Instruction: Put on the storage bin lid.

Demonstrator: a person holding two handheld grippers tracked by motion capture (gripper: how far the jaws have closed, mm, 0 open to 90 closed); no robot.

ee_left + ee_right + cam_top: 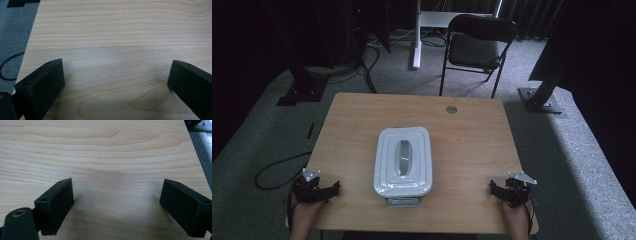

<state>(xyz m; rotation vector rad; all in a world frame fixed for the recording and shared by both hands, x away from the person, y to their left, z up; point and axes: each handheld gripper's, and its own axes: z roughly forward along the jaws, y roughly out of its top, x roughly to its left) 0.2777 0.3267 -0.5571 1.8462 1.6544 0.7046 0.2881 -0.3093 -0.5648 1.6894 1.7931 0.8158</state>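
My left gripper [333, 189]: jaws wide apart, holding nothing, on table [472, 140] edge | my right gripper [493, 189]: likewise spread, nothing held | lidded white box [403, 161]: between both, well apart, slightly ahead.

One wooden table [472, 145], centre frame. One white lidded container [403, 161] at its middle, with one grey handle [403, 156]. Two grippers: left gripper [332, 189] lower left, right gripper [494, 189] lower right. One black folding chair [477, 45], top centre.
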